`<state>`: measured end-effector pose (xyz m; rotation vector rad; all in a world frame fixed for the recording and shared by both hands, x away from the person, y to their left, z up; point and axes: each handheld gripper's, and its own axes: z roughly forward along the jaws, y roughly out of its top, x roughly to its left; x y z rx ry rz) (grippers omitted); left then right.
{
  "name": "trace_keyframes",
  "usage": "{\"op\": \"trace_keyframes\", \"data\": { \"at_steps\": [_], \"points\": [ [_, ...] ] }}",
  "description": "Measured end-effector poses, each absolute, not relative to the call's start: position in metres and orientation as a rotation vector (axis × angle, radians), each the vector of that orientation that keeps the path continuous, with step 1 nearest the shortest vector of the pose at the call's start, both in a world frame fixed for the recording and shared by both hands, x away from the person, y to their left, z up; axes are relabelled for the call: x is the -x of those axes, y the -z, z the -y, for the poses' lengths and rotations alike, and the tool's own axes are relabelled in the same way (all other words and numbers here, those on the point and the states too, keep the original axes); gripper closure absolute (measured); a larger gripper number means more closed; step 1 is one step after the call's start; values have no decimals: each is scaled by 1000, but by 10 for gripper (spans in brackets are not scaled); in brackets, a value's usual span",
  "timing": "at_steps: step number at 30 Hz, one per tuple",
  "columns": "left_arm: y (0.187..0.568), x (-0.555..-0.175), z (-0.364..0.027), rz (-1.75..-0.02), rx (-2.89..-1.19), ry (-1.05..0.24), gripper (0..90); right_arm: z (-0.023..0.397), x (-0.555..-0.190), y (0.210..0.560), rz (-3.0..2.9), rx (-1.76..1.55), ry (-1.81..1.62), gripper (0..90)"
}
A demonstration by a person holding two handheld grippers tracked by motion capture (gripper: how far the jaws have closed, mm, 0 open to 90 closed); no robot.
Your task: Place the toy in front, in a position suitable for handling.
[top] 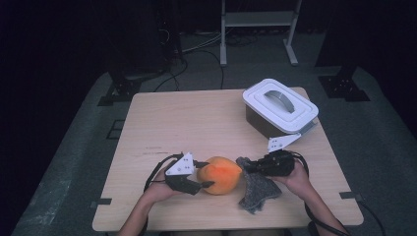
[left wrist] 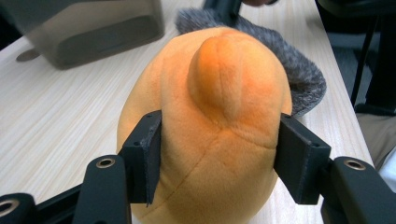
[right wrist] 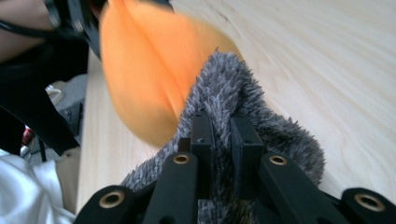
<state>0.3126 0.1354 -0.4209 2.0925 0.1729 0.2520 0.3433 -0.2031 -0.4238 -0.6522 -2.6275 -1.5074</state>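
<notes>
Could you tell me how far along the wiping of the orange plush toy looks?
Done: the left gripper clamps the orange plush toy, and the right gripper is shut on the grey cloth. In hand: the cloth touches the toy's side. Left: probably the wiping itself; the white lidded box is closed.

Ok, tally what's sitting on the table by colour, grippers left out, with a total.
Orange: 1, the plush toy, clamped by the left gripper.
Grey: 1, the fuzzy cloth, pinched by the right gripper.
White: 1, the lidded box, standing apart at the far right.
Total: 3
</notes>
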Motion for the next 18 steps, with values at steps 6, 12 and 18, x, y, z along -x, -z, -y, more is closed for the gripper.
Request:
{"op": "trace_keyframes", "data": {
  "at_steps": [6, 12, 18],
  "points": [
    [422, -317, -140, -209, -2072, -231, 385, 194, -344, 418, 2653, 640, 1549, 809],
    [423, -318, -141, -217, -2068, -224, 382, 194, -337, 399, 2563, 618, 1736, 812],
    [423, -319, -134, -209, -2068, -225, 381, 189, -336, 394, 2527, 596, 1774, 812]
  ]
}}
